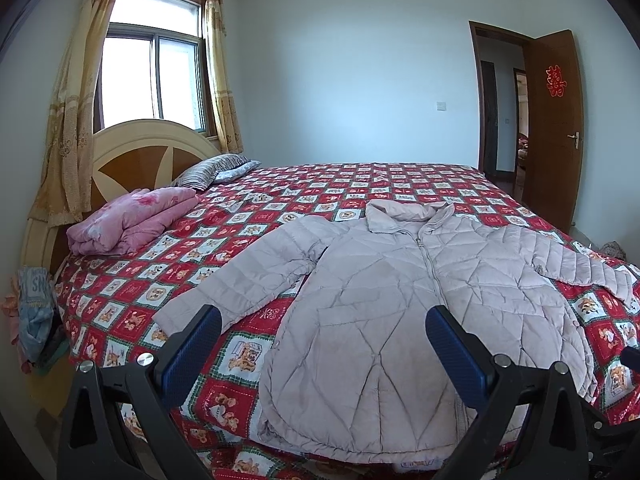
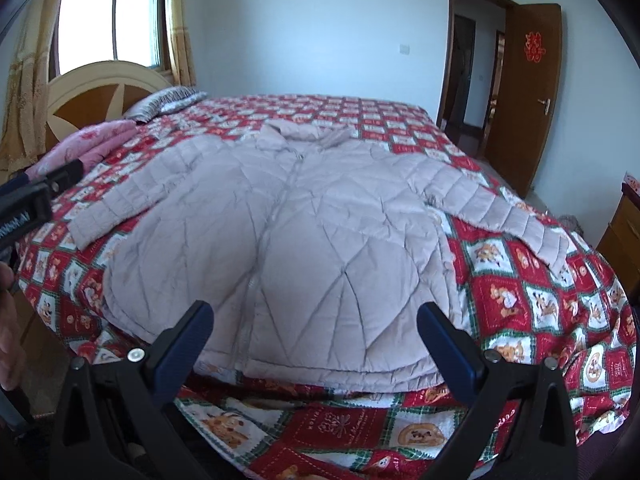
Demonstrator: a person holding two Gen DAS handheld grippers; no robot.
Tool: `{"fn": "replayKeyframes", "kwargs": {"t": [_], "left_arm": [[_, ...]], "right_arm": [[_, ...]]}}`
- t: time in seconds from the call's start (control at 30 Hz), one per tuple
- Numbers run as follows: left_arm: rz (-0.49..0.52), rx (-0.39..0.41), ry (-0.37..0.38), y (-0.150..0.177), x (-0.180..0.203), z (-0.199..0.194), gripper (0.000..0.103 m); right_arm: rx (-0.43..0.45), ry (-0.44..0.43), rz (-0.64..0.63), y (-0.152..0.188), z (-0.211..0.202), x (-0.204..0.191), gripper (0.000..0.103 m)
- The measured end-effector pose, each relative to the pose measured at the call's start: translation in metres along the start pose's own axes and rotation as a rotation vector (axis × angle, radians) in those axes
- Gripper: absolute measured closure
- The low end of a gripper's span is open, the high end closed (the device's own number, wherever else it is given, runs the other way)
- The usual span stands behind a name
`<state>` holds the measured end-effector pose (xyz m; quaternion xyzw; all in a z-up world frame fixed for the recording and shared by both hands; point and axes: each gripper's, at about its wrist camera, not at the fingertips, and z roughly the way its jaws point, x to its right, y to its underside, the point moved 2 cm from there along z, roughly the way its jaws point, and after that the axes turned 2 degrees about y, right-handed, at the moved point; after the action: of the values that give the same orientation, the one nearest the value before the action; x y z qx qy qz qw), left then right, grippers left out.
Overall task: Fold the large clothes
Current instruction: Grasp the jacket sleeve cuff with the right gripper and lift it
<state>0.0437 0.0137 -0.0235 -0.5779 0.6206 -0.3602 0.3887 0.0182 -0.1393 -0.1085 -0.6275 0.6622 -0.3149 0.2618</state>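
Presently noted: quilted pale-pink jacket (image 1: 384, 292) spread flat, front up and zipped, on red patchwork bedspread (image 1: 280, 184) printed with bear panels. Collar (image 1: 408, 214) turned toward the far wall; hem (image 2: 320, 376) lying at the near edge of the bedspread, just short of the drop. Both sleeves stretched outward from the jacket body: left sleeve (image 1: 236, 280) angled toward the headboard side, right sleeve (image 1: 568, 264) running toward the door side, cuff close to the bedspread's edge.

Left gripper (image 1: 324, 344) observed hovering above the jacket's near-left hem corner, blue-padded fingers (image 1: 192, 348) spread wide apart, nothing between them, no contact with the fabric confirmed. Right gripper (image 2: 316, 344) found likewise gaping, fingers (image 2: 448, 356) parted over the jacket's hem, empty. Part of the left gripper's black body also seen at the left margin of the right wrist view, beside the jacket's left sleeve.

Beyond the jacket's left sleeve: folded pink quilt (image 1: 128, 220) lying near the cream-and-brown headboard (image 1: 132, 156), striped pillow (image 1: 212, 170) just past it. Curtained window (image 1: 156, 72) recorded behind the headboard. Past the jacket's right sleeve: open brown door (image 1: 554, 120) bearing a red paper ornament (image 1: 555, 80).
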Motion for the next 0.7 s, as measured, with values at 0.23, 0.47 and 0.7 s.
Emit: {"fn": "replayKeyframes", "kwargs": {"t": [0.23, 0.47, 0.7], "left_arm": [[0.085, -0.016, 0.012, -0.001, 0.02, 0.057, 0.001], [0.128, -0.036, 0.004, -0.024, 0.036, 0.14, 0.001], [0.132, -0.087, -0.055, -0.034, 0.041, 0.229, 0.001]], "right_arm": [[-0.097, 0.141, 0.031, 0.008, 0.049, 0.059, 0.0], [-0.071, 0.294, 0.264, -0.03, 0.083, 0.185, 0.015], [-0.111, 0.404, 0.596, -0.034, 0.117, 0.328, 0.019]]}}
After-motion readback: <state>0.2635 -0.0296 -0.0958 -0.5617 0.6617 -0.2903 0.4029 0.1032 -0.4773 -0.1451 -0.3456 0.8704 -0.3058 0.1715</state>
